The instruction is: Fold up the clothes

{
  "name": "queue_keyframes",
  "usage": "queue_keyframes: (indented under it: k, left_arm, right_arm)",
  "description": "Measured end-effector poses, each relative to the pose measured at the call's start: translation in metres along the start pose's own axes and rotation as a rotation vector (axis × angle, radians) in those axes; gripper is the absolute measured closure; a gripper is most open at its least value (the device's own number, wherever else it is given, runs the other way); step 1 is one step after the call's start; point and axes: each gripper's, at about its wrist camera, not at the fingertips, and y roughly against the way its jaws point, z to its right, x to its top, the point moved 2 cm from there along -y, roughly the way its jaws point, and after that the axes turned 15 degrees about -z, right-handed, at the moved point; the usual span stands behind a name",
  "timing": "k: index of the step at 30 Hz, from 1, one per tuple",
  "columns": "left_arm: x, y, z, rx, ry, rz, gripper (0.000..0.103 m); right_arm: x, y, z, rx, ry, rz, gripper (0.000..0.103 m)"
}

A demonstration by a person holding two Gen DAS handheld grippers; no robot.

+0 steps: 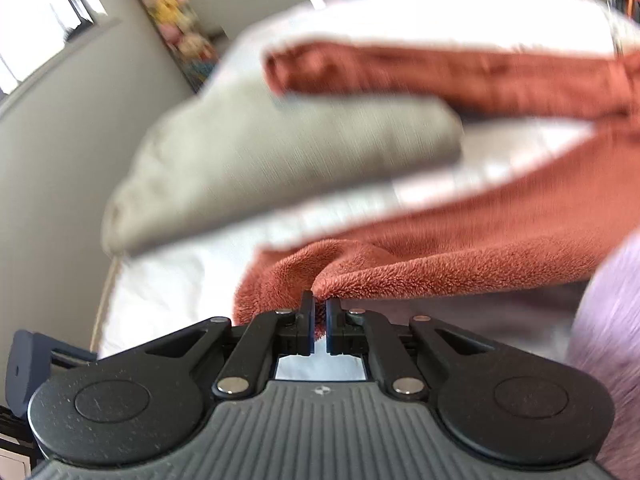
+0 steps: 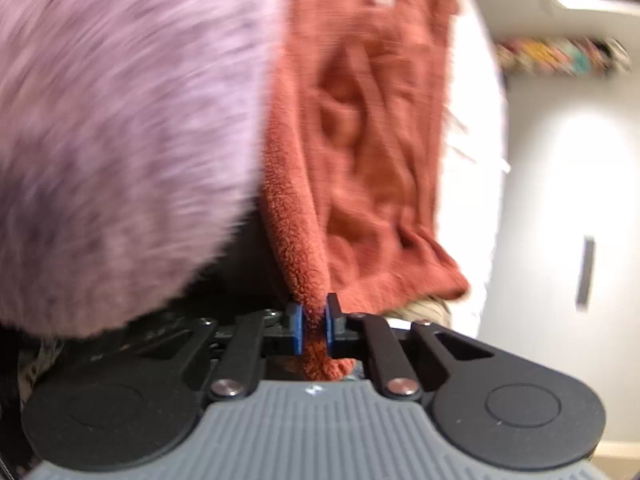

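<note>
- Two grippers each pinch the same rust-red fleece garment point(image 1: 500, 240), one at either end of a near edge.
- In the left wrist view, the left gripper point(image 1: 319, 312) has its black fingers point(image 1: 306, 320) drawn close together, with a fold of the fleece edge caught between them; the cloth bunches up right at the tips.
- From that pinch the garment runs away to the right and far side, lying over a white bed cover point(image 1: 168, 292).
- One narrower part of the red cloth point(image 1: 400, 68), perhaps a sleeve, stretches across the far side of the bed; blur hides its shape.
- A grey-beige folded cloth or cushion point(image 1: 280, 160) lies on the bed to the left, between the near red edge and the far red strip. Whether it touches the garment I cannot tell.
- In the right wrist view, the right gripper point(image 2: 314, 322) clamps its blue pads point(image 2: 297, 330) on a corner of the same fleece, with a tuft of it poking out below the pads toward the camera.
- From there the garment rises into the far part of the view, rumpled and blurred.
- A fuzzy lilac sleeve point(image 2: 120, 140) fills the left of that view, just beside the red cloth; it also shows at the right edge of the left wrist view.
- Far behind stand pale walls, a window point(image 1: 36, 20) and a colourful patterned strip point(image 1: 176, 24).
</note>
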Motion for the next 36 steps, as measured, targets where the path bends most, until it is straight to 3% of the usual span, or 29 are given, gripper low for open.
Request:
queue_keyframes:
  k: [4, 9, 17, 23, 28, 36]
  left_arm:
    - [0.019, 0.041, -0.014, 0.034, 0.022, 0.099, 0.1]
    - [0.06, 0.063, -0.02, 0.081, -0.002, 0.163, 0.1]
    - [0.135, 0.048, -0.008, 0.163, -0.146, 0.108, 0.1]
    - [0.22, 0.009, -0.002, 0.212, -0.207, 0.041, 0.1]
    - [0.289, -0.047, 0.009, 0.234, -0.28, -0.059, 0.1]
    - [0.356, -0.145, 0.039, 0.267, -0.411, -0.186, 0.1]
  right_arm:
    - [-0.002, 0.015, 0.037, -0.006, -0.222, 0.001, 0.093]
    - [-0.009, 0.025, 0.064, -0.03, -0.385, -0.002, 0.093]
    - [-0.006, -0.007, 0.126, -0.021, -0.643, -0.064, 0.093]
    - [-0.002, -0.046, 0.164, -0.004, -0.747, -0.114, 0.093]
    - [0.013, -0.107, 0.194, 0.017, -0.741, -0.144, 0.093]
    - [0.033, -0.197, 0.219, 0.117, -0.689, -0.207, 0.092]
